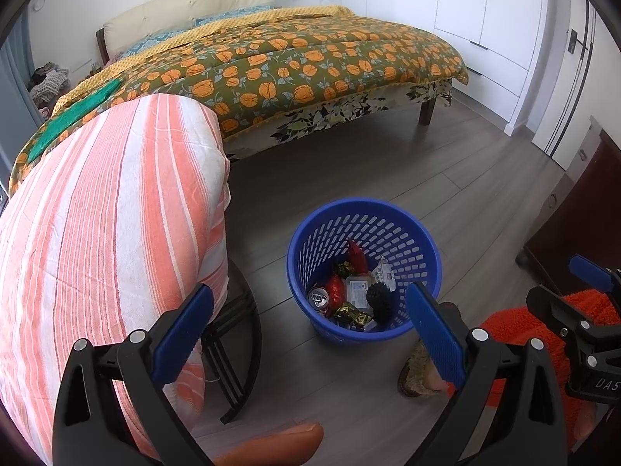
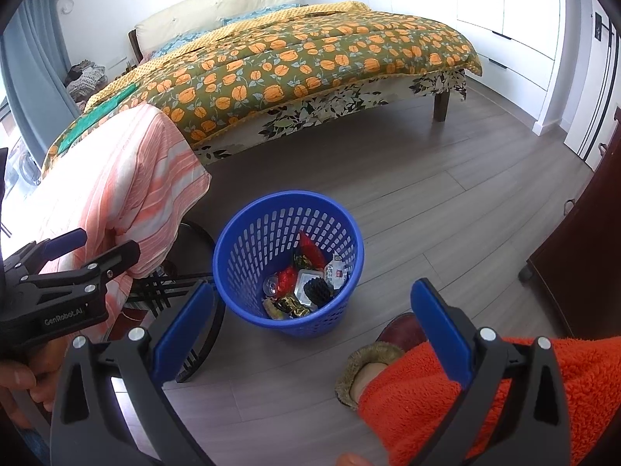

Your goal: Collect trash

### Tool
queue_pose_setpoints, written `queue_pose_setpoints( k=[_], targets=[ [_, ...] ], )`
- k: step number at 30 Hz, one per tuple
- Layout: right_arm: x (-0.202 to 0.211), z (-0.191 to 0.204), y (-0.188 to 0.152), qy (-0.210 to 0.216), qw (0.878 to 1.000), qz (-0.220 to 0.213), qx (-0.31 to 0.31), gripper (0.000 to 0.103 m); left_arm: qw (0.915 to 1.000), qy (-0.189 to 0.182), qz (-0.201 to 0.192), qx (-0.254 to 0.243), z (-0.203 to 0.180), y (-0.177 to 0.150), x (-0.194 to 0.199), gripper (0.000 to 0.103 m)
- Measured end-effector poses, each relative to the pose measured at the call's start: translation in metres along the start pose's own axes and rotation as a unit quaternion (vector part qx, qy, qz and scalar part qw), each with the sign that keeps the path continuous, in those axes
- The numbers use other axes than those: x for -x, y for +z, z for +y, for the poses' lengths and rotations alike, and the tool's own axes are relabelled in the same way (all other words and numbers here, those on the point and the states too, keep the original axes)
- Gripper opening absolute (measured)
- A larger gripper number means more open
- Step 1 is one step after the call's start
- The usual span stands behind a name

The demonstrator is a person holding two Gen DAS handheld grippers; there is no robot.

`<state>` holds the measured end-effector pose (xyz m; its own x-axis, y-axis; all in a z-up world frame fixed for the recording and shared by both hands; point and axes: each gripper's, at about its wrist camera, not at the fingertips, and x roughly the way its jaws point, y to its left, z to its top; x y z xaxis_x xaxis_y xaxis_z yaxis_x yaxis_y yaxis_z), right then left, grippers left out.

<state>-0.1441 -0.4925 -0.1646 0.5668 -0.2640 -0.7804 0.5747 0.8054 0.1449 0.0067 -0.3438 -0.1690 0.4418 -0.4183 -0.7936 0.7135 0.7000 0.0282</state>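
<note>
While the blue basket (image 1: 365, 268) stands upright on the grey wood-plank floor (image 1: 446, 163), both grippers hang above it with fingers spread wide and nothing between them.

Trash lies at the basket's bottom: a drink can (image 1: 319, 297), red wrappers (image 1: 357, 258), gold foil wrappers (image 1: 349, 312), a clear plastic pack (image 1: 359, 289) and a black knobbly object (image 1: 378, 297). The left gripper (image 1: 310, 334) frames the basket from the near side; the right gripper (image 2: 310, 330) does likewise in its own view. Just left of the basket sits a black-framed stand (image 2: 186, 291) draped with an orange-and-white striped cloth (image 1: 116, 233). Beyond it is a bed (image 1: 302, 66) with an orange-flowered quilt, then white wardrobe doors (image 1: 485, 4) along the far wall. A dark wooden cabinet (image 2: 582, 252) stands at the right. An orange fleece sleeve (image 2: 485, 396) and a fur-trimmed slipper (image 2: 399, 328) show near the basket.
</note>
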Motion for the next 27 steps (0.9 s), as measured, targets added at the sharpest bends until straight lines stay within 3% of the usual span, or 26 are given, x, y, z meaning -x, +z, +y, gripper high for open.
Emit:
queue_pose_setpoints(
  k=[27],
  targets=[
    [-0.0029,0.0003,-0.0013,-0.002,1.0,0.003,0.004,0.098,0.9999,0.003,0.0,0.01,0.0042,-0.0056,-0.0011,0.098]
  ],
)
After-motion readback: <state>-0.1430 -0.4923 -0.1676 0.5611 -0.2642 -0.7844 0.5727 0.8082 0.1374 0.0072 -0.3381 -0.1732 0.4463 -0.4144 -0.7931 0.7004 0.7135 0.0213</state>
